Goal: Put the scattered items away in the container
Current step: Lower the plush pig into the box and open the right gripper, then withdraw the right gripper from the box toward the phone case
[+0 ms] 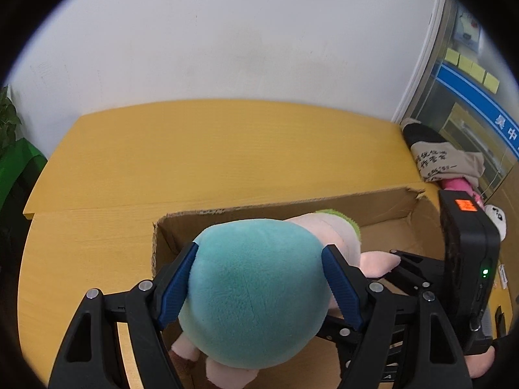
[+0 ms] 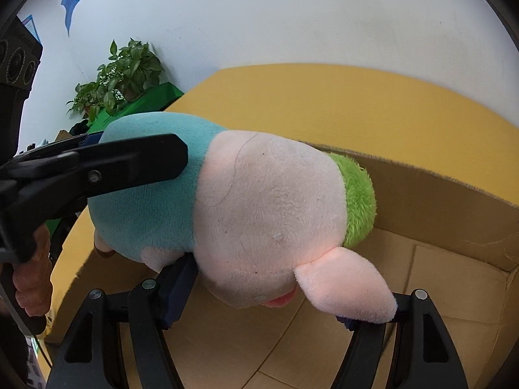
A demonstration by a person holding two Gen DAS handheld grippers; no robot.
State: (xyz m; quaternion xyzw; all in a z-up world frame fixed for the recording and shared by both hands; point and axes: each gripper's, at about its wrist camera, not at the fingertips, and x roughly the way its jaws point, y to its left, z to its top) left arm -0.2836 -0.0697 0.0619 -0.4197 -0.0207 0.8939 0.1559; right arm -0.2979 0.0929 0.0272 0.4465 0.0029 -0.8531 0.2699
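Plush pig toy (image 1: 256,295), teal body, pink head: frame centre, above the open cardboard box (image 2: 454,194). Left gripper (image 1: 259,291) clamps the body, jaws wide; right gripper (image 2: 269,295) clamps the head likewise. Advice: lower both together, release once inside the walls.

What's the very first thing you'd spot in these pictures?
A big plush pig in a teal shirt fills the middle, gripped by both tools: the left tool clamps its teal body, the right tool its pink head. It hangs over an open cardboard box on a yellow table.
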